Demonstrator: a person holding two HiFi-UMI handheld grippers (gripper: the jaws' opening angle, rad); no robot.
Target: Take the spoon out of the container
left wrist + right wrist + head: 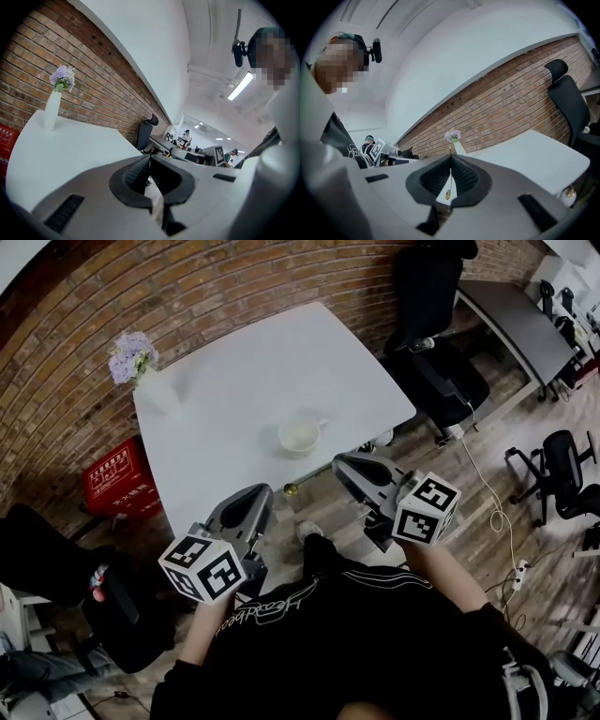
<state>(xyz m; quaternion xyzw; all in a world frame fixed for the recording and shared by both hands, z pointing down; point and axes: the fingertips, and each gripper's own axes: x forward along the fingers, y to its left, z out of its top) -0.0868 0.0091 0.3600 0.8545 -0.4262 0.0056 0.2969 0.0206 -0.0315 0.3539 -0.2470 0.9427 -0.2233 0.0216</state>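
Right tongs (450, 160) gripped the thin spoon (447, 194) tight, container (300, 435) ahead of them; left tongs (149, 160) closed, empty; slow set-down on tabletop (244, 381) looked wise

Soft, even indoor light. The white desk (244, 399) is bright, almost washed out; a ceiling light strip (241, 86) glares. Fisheye bending and dark corners throughout; the right gripper (450, 159) looks soft up close.

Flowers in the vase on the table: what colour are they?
Pale purple. The flowers show best in the left gripper view.
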